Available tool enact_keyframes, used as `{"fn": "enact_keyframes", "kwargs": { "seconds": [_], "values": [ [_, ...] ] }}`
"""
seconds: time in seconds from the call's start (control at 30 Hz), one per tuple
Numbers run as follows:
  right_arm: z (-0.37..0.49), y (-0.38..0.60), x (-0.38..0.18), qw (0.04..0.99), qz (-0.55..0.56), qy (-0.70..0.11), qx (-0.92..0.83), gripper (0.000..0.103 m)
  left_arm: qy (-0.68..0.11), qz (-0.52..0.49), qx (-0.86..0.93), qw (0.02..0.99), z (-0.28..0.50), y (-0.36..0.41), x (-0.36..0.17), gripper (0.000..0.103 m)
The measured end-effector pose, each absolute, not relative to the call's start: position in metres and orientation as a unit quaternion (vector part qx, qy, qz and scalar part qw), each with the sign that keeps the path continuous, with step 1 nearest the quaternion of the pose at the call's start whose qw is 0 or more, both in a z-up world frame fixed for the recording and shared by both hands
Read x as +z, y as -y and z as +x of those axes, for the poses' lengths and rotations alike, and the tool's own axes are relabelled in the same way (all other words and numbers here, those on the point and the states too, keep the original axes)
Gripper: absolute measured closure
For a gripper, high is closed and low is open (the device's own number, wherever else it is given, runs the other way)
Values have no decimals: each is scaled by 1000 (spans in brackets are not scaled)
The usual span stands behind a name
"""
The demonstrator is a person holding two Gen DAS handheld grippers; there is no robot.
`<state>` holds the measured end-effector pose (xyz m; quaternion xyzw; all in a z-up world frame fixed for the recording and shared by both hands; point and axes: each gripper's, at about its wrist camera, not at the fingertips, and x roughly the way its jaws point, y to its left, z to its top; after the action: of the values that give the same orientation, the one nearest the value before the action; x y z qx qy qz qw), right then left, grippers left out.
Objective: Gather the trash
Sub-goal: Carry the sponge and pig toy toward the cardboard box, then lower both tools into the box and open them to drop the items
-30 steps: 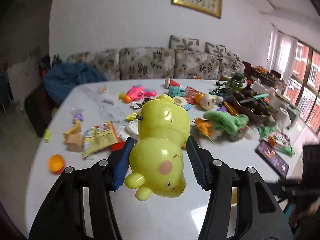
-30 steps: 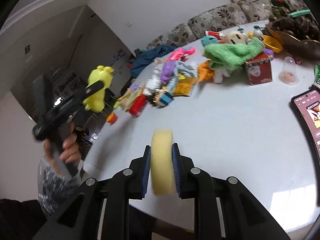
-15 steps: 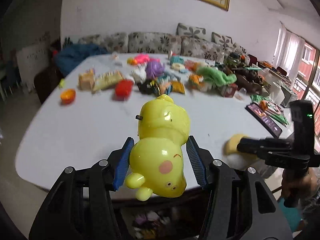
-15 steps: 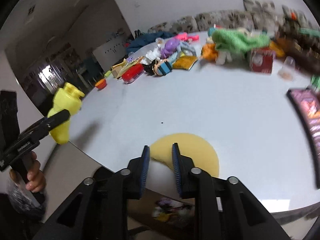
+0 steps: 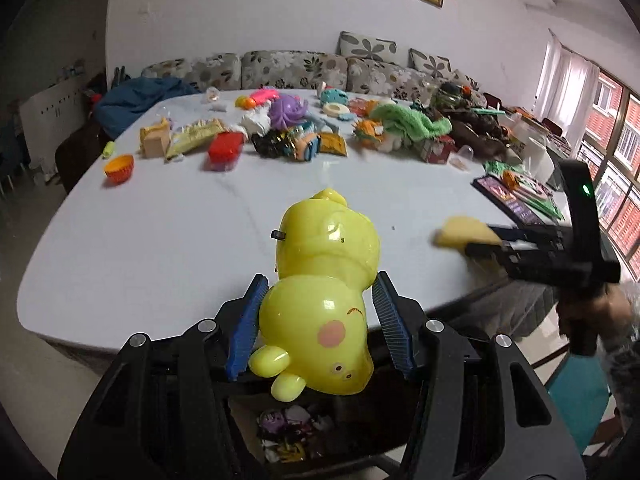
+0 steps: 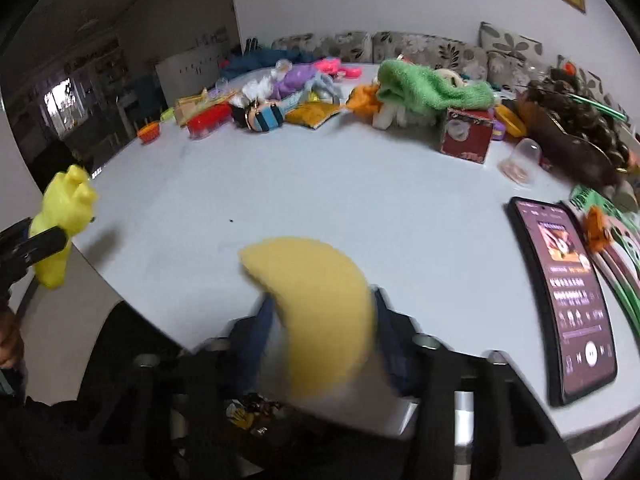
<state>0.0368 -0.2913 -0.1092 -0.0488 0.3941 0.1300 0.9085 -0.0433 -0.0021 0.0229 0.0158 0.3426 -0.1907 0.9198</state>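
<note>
My left gripper (image 5: 320,328) is shut on a yellow pig-shaped toy (image 5: 324,292), held off the near edge of the white table (image 5: 180,224); the toy also shows in the right wrist view (image 6: 64,216). My right gripper (image 6: 320,328) holds a yellow sponge (image 6: 316,300) between its blue pads at the table's near edge; the frame is blurred and the jaws look spread apart. The sponge also shows in the left wrist view (image 5: 464,232). Below the table edge lies a bin with wrappers (image 5: 288,432).
Toys and wrappers are heaped across the far half of the table: a red box (image 5: 226,148), an orange cup (image 5: 118,166), a green cloth (image 5: 408,124). A phone (image 6: 568,300) lies at the right edge. A sofa (image 5: 300,68) stands behind.
Both grippers drew back from over the table to its near edge. The sponge turned in the right gripper, whose jaws now look wider apart. The pig toy stays gripped.
</note>
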Motion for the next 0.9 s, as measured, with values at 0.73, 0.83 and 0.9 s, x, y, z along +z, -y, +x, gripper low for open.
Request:
{"fn": "enact_keyframes", "kwargs": {
  "seconds": [0.73, 0.83, 0.9],
  "values": [
    [-43, 224, -202, 831, 54, -509, 218, 59, -499, 80, -191, 842, -84, -18, -88, 47],
    [-28, 214, -238, 806, 36, -556, 199, 36, -537, 108, -159, 821, -72, -13, -120, 11],
    [-25, 210, -246, 799, 34, -566, 202, 36, -567, 117, -147, 802, -64, -11, -141, 11]
  ]
}}
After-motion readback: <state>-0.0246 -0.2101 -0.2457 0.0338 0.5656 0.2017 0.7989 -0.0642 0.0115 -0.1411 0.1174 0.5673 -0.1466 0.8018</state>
